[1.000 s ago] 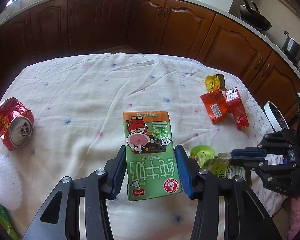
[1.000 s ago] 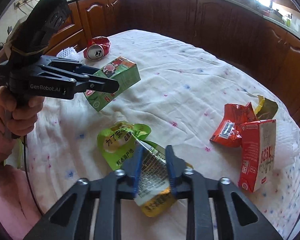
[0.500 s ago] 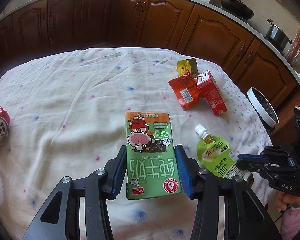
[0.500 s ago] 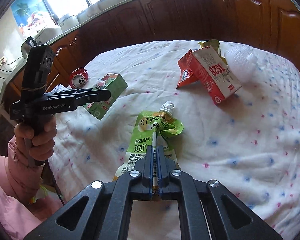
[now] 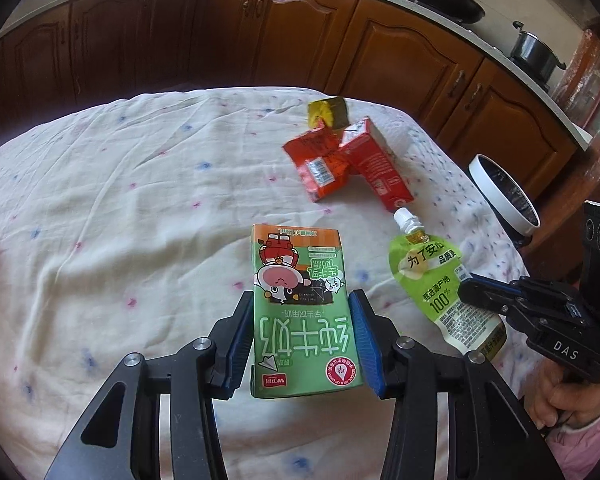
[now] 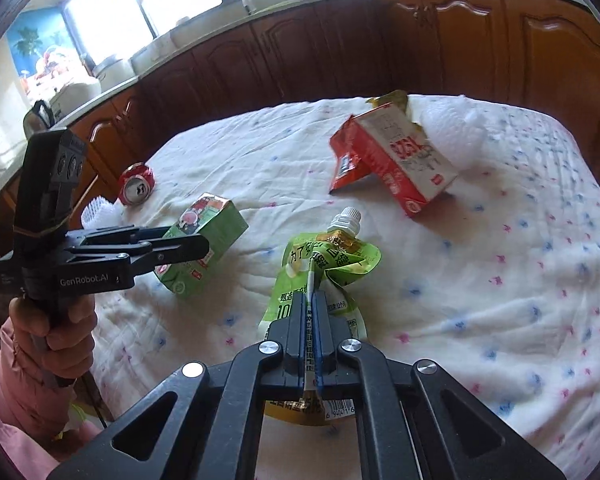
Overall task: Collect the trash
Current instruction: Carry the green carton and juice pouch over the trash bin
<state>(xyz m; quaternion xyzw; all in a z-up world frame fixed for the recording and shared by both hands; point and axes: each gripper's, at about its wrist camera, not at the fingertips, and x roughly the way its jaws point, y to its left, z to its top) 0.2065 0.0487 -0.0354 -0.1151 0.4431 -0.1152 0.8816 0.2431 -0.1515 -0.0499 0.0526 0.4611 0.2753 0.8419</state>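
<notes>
1. While both grippers are working over the cloth-covered table (image 5: 112, 208), we are noting that the right gripper (image 6: 310, 304) has clamped fully onto the green spout pouch (image 6: 332, 256); a second ago its jaws stood apart around the pouch, and now the pads are pinching the foil flat, with the pouch folding and crumpling above them.
2. We are finding the pouch lifted at its lower end, its white cap pointing toward the far side of the table. In the left wrist view the same pouch (image 5: 432, 276) is showing just beside the milk carton, with the right gripper (image 5: 476, 290) biting its edge.
3. We are recording no change at the left gripper (image 5: 300, 336): its jaws are standing partly open, exactly as before, pressed on either side of the green milk carton (image 5: 300, 312), which is held clear of the cloth.
4. We are seeing the view shift since a second ago, bringing a white-rimmed bin (image 5: 504, 196) at the table's right edge into fuller sight.
5. We are judging that two pieces are now secured and ready for carrying to that bin.
6. Remaining on the table, we are counting the red carton (image 6: 400, 164), the red wrapper (image 5: 316, 164), a yellow wrapper (image 5: 326, 112) and the crushed red can (image 6: 137, 184).
</notes>
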